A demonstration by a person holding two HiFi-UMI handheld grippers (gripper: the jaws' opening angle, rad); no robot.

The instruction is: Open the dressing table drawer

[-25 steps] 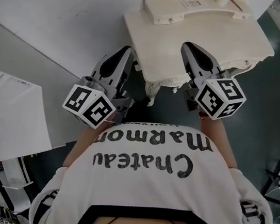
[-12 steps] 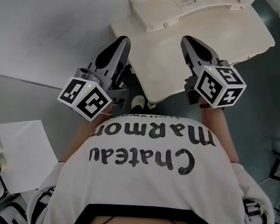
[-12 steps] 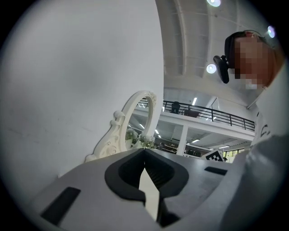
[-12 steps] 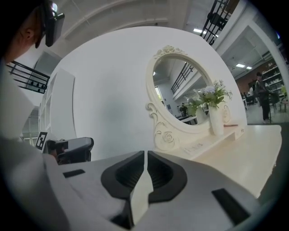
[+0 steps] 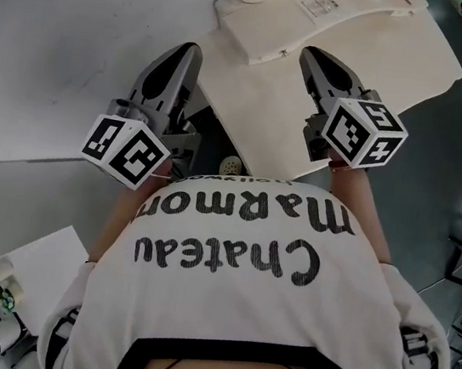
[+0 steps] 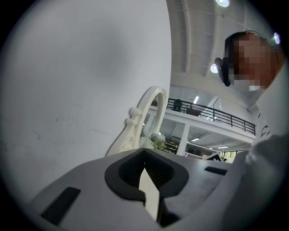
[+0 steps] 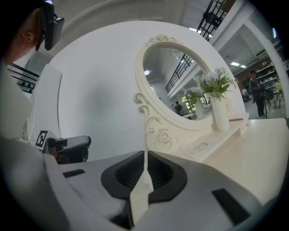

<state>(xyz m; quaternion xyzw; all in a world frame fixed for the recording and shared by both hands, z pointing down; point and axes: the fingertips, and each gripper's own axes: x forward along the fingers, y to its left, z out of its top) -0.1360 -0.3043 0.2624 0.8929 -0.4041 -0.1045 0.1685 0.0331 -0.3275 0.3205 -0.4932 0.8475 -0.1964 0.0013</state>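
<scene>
Against the white wall (image 5: 74,27), straight ahead of the person, stands the dressing table (image 5: 261,98): cream-white, with a smooth curved top and a raised shelf (image 5: 299,18) along its back. From the right gripper view it carries an oval mirror (image 7: 180,85) in a carved frame with scrolls and a rosette, and a slim vase (image 7: 220,113) of pale flowers on the shelf. The drawer itself does not show; the table's front is tucked under the top's near edge, which lies close to the person's shirt (image 5: 260,278).

The left gripper (image 5: 187,48) sits beside the table's left edge, before the wall; its jaws are pressed together with nothing between them. The right gripper (image 5: 315,56) lies over the table top, its jaws likewise clenched on nothing.

A second ago the table stood farther off, its carved front and a leg were in plain sight, and both grippers were short of its front edge. Now that front is out of sight beneath the top, the right gripper has come in over the top, and the left has gone forward along the table's side
</scene>
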